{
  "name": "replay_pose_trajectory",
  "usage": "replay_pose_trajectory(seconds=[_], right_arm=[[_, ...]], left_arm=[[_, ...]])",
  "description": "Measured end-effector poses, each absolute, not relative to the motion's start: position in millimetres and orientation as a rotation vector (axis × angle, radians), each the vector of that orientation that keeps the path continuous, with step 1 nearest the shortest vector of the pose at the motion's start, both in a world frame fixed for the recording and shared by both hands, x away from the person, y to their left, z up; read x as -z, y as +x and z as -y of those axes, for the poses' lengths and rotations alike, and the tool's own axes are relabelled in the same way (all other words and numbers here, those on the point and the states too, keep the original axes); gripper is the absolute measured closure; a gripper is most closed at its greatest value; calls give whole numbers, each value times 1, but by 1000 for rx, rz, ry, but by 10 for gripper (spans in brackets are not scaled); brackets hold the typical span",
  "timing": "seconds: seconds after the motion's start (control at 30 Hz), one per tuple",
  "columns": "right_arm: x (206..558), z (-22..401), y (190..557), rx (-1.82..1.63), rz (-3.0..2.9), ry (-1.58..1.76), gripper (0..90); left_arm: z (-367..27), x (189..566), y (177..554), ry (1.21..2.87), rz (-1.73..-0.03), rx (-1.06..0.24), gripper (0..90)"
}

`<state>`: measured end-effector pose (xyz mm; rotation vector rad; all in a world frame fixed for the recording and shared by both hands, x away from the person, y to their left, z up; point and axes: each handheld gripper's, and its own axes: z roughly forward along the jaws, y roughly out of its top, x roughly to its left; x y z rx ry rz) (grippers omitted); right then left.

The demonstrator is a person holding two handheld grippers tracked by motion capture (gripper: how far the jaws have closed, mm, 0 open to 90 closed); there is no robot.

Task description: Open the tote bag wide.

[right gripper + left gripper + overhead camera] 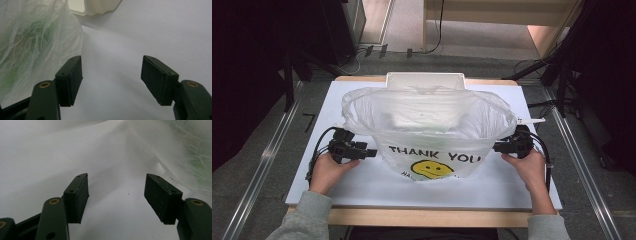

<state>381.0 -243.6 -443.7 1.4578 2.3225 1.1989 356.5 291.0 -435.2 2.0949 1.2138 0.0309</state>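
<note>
A translucent white plastic bag (pixel 427 125) printed "THANK YOU" over a yellow smiley stands open in the middle of the white table top (pixel 362 185). Something white and greenish shows dimly through its wall. My left gripper (pixel 371 153) lies low at the bag's left side, pointing at it, jaws open. My right gripper (pixel 497 147) sits at the bag's right side, also open. In the left gripper view the gripper (pixel 117 182) has bare table between its pads, with the bag (pixel 190 150) ahead on the right. In the right gripper view the gripper (pixel 111 65) is likewise empty, the bag (pixel 32 37) at its left.
A white container (pixel 424 80) stands behind the bag at the table's far edge; its corner (pixel 100 6) appears in the right gripper view. Dark stands and cables flank the table on both sides. The person's hands and grey sleeves come in from the near edge.
</note>
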Motion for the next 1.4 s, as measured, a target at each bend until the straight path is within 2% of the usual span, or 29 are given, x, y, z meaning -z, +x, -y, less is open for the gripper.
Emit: replay_pose_trajectory(seconds=[0.17, 0.53, 0.77, 1.07, 1.23, 1.4], right_arm=[[443, 243, 381, -1194, -2324, 1453, 349], [441, 241, 381, -1179, -2340, 1451, 352], [441, 240, 382, -1173, -2344, 1450, 354], [441, 240, 384, -1184, -2358, 1449, 367], [442, 240, 391, -1173, -2361, 1455, 381], [436, 245, 395, -1166, -2361, 1428, 389]], left_arm=[[-290, 434, 355, 2099, -1211, -62, 394], [-289, 436, 357, 2078, -1234, -12, 349], [-289, 437, 358, 2071, -1239, -5, 352], [-286, 437, 360, 2072, -1226, 7, 418], [-285, 435, 365, 2054, -1230, 31, 497], [-290, 426, 368, 2038, -1206, 14, 513]])
